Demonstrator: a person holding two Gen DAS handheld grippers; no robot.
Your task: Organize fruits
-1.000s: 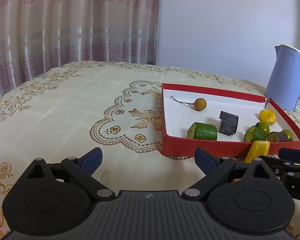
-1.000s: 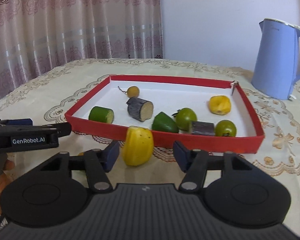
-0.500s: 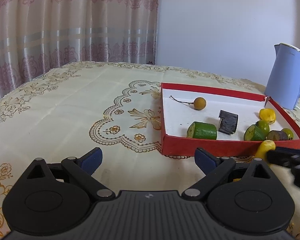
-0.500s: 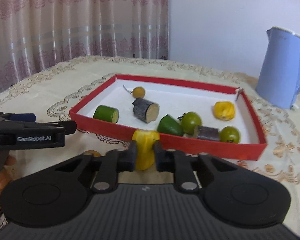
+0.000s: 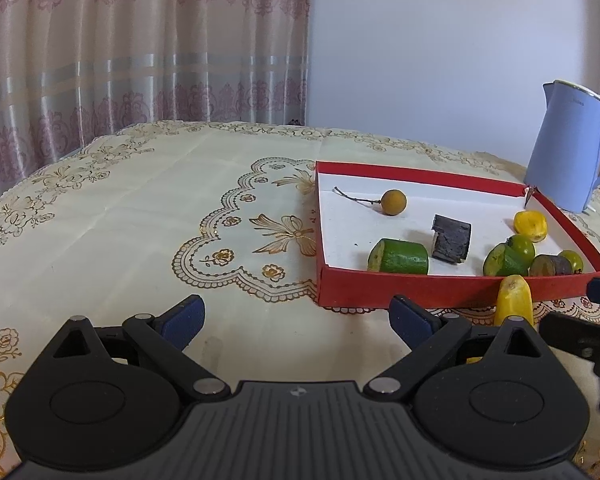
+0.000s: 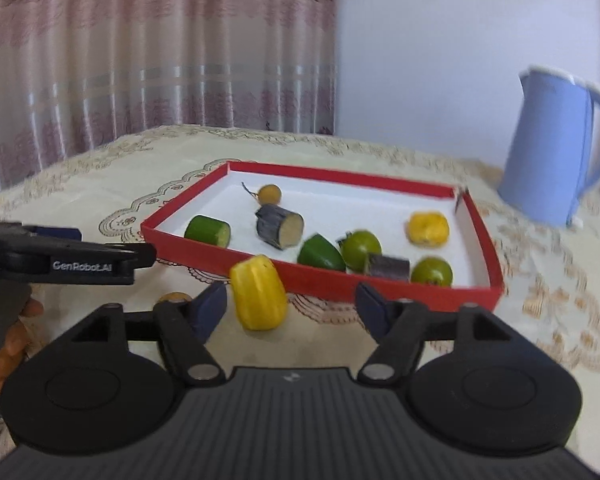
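A red tray point(image 6: 328, 282) with a white floor holds several fruit pieces: a green cylinder point(image 6: 208, 230), a dark chunk point(image 6: 279, 226), a small brown round fruit point(image 6: 269, 193), green fruits and a yellow piece point(image 6: 427, 228). A yellow fruit piece point(image 6: 259, 298) lies on the cloth in front of the tray, tilted, between my right gripper's point(image 6: 290, 308) open fingers, close to the left finger point(image 6: 210, 310). It also shows in the left wrist view point(image 5: 514, 300). My left gripper point(image 5: 296, 322) is open and empty, left of the tray point(image 5: 380, 286).
A blue kettle point(image 6: 560, 148) stands behind the tray at the right, also in the left wrist view point(image 5: 568, 148). A small brown fruit point(image 6: 175, 297) lies on the cloth behind the right gripper's left finger. Curtains hang behind the table. The left gripper's body point(image 6: 64, 262) reaches in from the left.
My right gripper was shut on the yellow piece half a second ago; now its fingers are wide apart and the piece leans near the left finger. The left gripper has stayed put.
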